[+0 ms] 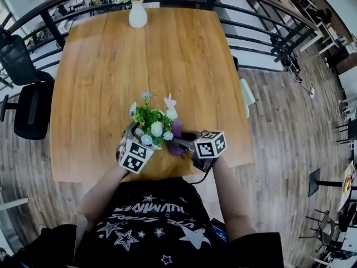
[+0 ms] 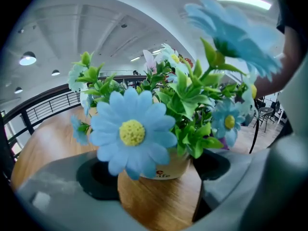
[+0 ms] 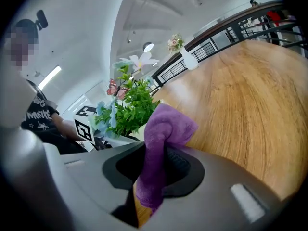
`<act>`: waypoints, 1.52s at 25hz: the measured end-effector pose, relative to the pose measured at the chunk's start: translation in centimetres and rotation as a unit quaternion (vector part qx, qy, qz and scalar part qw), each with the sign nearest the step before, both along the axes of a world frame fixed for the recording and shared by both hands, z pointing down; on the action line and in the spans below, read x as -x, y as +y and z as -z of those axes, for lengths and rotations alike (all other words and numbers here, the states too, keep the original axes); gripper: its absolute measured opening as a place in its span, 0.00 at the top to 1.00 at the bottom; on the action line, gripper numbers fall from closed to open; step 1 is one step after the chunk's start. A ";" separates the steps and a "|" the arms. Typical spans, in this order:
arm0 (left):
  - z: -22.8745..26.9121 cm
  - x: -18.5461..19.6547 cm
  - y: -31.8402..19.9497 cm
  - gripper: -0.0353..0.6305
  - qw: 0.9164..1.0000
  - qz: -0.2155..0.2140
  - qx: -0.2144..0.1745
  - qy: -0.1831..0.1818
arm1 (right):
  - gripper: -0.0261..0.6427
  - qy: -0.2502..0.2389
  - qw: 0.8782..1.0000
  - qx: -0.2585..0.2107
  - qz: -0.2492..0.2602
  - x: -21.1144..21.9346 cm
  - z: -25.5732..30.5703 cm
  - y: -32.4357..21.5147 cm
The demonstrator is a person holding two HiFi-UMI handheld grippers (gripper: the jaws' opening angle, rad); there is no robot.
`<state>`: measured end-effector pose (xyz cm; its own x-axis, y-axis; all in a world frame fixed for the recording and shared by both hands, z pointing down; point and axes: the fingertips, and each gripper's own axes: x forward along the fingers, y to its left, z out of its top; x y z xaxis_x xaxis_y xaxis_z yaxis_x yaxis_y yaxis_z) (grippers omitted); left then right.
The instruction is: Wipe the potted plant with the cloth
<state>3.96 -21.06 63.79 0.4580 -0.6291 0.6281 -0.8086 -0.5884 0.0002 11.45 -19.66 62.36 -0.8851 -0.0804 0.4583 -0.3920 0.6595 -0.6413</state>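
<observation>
**A:** What is sitting left of the potted plant (image 1: 152,121)?

**B:** A black chair (image 1: 30,108) is standing well to its left, off the bench (image 1: 167,60). Much nearer, the left hand-held gripper (image 2: 156,170) is reaching in from the plant's left.

**A:** How is that hand-held gripper holding its jaws?

**B:** It is holding them wide, one on each side of the cream pot. The pot is filling the gap between the dark pads, so they are looking pressed against its sides. A big blue daisy is drooping over the pot's front in the left gripper view.

**A:** And where is the plant itself standing?

**B:** It is standing upright on the bench, close to the near edge, right in front of the person. Green leaves with blue, white and pink flowers are spreading above the pot.

**A:** What is going on to the plant's right?

**B:** A purple cloth (image 3: 161,138) is hanging just beside the foliage on that side. I cannot tell whether it is touching the leaves. The right hand-held gripper (image 3: 155,170) is pinching it, jaws squeezed together on the fabric. A bunched fold is sticking out beyond the tips and a tail is hanging below.

**A:** Anything beyond the plant?

**B:** A white vase (image 1: 138,15) of pale flowers is standing well behind it, at the bench's far edge.
</observation>
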 end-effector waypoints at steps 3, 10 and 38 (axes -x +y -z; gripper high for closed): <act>-0.3 -0.5 0.1 0.22 1.000 0.015 0.005 -0.001 | 0.81 -0.004 1.000 0.001 -0.002 0.1 0.2 1.1; -0.6 -0.9 0.0 0.22 0.999 0.046 -0.003 0.005 | 0.81 0.011 1.000 -0.014 0.011 1.1 -0.1 2.6; -0.2 -3.9 4.6 0.23 0.996 -0.074 0.024 0.036 | 0.81 0.059 0.990 -0.044 -0.116 -3.0 0.0 -3.7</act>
<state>7.89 -16.47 63.96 0.5882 -0.5206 0.6188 -0.7097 -0.6992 0.0864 14.48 -23.37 62.36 -0.7784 -0.3197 0.5403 -0.6089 0.5942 -0.5255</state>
